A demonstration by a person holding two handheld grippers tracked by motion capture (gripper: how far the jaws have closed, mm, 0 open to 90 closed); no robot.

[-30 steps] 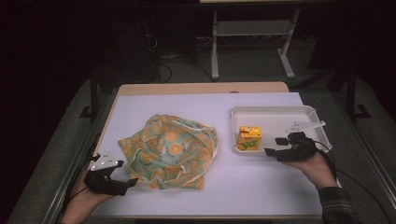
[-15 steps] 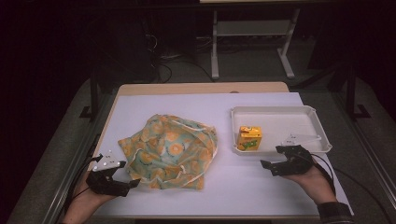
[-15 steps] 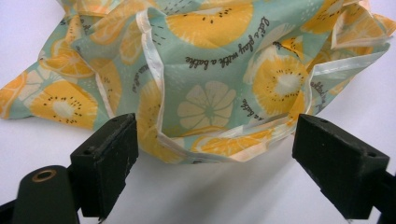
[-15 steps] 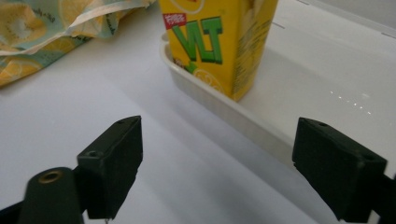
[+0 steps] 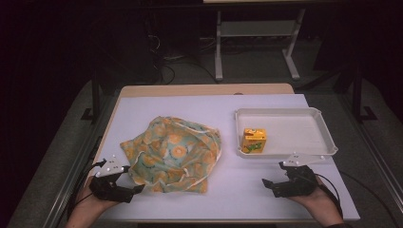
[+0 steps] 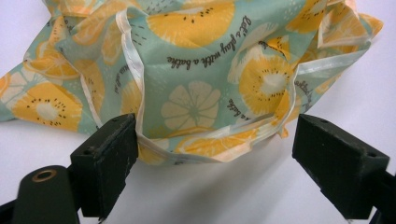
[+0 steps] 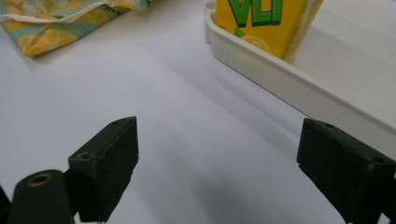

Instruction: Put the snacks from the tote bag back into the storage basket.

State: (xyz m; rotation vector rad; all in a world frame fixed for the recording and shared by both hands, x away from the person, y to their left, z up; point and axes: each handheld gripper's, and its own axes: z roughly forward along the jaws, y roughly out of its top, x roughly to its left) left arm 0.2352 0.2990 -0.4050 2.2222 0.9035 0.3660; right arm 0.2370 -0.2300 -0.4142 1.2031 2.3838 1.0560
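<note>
On the desk a crumpled fabric bag printed with orange and lemon slices lies left of centre, with the left gripper at its 7 o'clock corner. In the left gripper view that gripper's fingers stand wide apart, straddling the bag's near edge and a cream-trimmed fold; the left finger is just beside the cloth, though contact cannot be told. The right gripper rests low over bare desk at about 4 o'clock from the bag, its fingers spread open and holding nothing. Just beyond it, at its 12 o'clock, sits a white tray, carrying a yellow juice carton upright near the tray's left wall.
</note>
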